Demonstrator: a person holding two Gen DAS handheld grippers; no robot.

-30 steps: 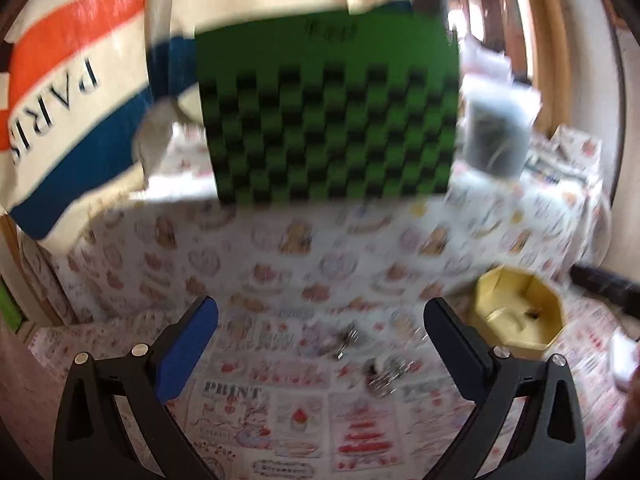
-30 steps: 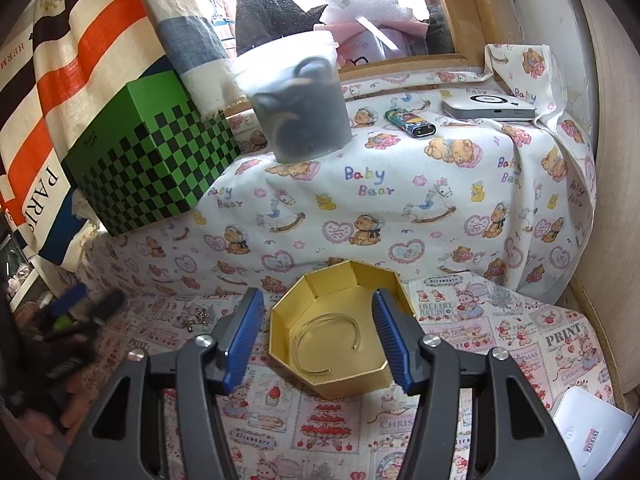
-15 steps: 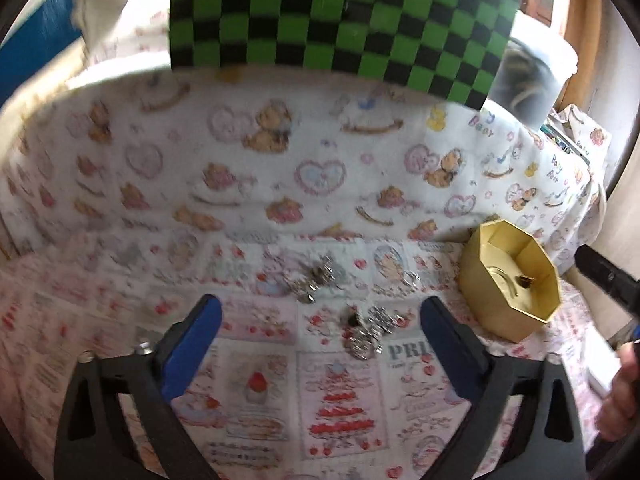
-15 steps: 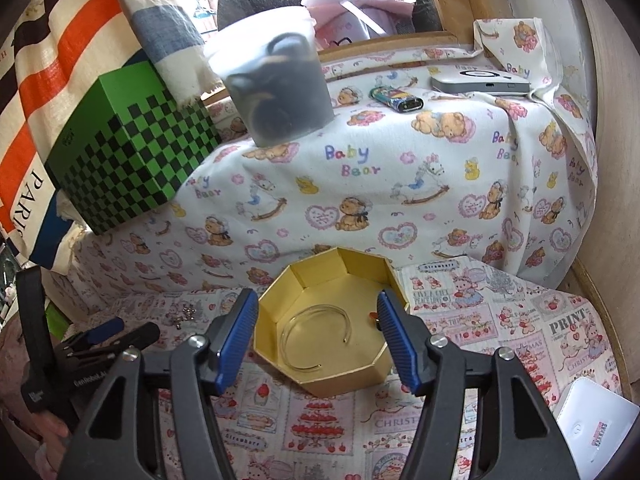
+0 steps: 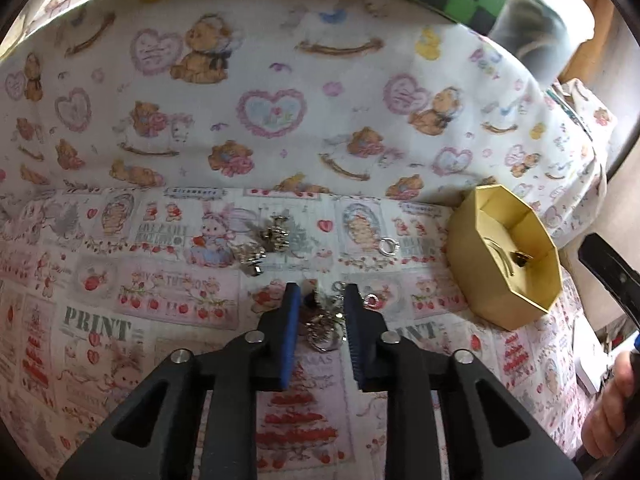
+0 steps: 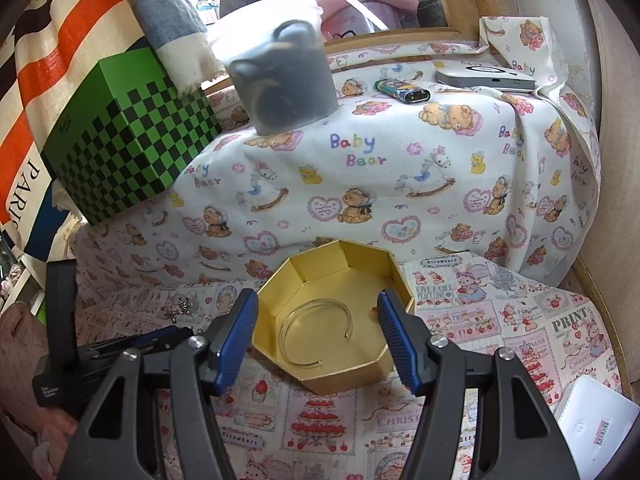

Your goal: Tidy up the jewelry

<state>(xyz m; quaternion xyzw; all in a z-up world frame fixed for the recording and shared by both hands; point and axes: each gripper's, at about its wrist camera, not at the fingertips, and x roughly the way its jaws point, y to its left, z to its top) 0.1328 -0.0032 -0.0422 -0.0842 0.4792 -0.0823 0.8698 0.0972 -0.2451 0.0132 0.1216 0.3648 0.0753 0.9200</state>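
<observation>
My left gripper point(image 5: 320, 300) points down at the printed cloth, its jaws closing on a tangled silver jewelry cluster point(image 5: 324, 326) that fills the gap between the blue pads. More silver pieces point(image 5: 276, 236) and a small ring point(image 5: 389, 247) lie just beyond. A gold octagonal box point(image 6: 344, 376) holds a thin bangle point(image 6: 296, 320) and a small bead point(image 6: 374, 310). My right gripper point(image 6: 318, 336) hovers open above the box, one finger over each side, nothing between the pads. The box point(image 5: 480, 280) also shows at the right of the left wrist view.
A raised ledge under bear-print cloth point(image 6: 400, 184) backs the work area. On it stand a green checkered box point(image 6: 128, 136), a plastic tub point(image 6: 284, 76), a lighter point(image 6: 402, 92) and a grey device point(image 6: 484, 78). A white object point(image 6: 596, 412) lies at the front right.
My left gripper has dropped and tilted down over the silver cluster, and its jaws went from wide apart to nearly together around it. The right gripper stayed over the box.
</observation>
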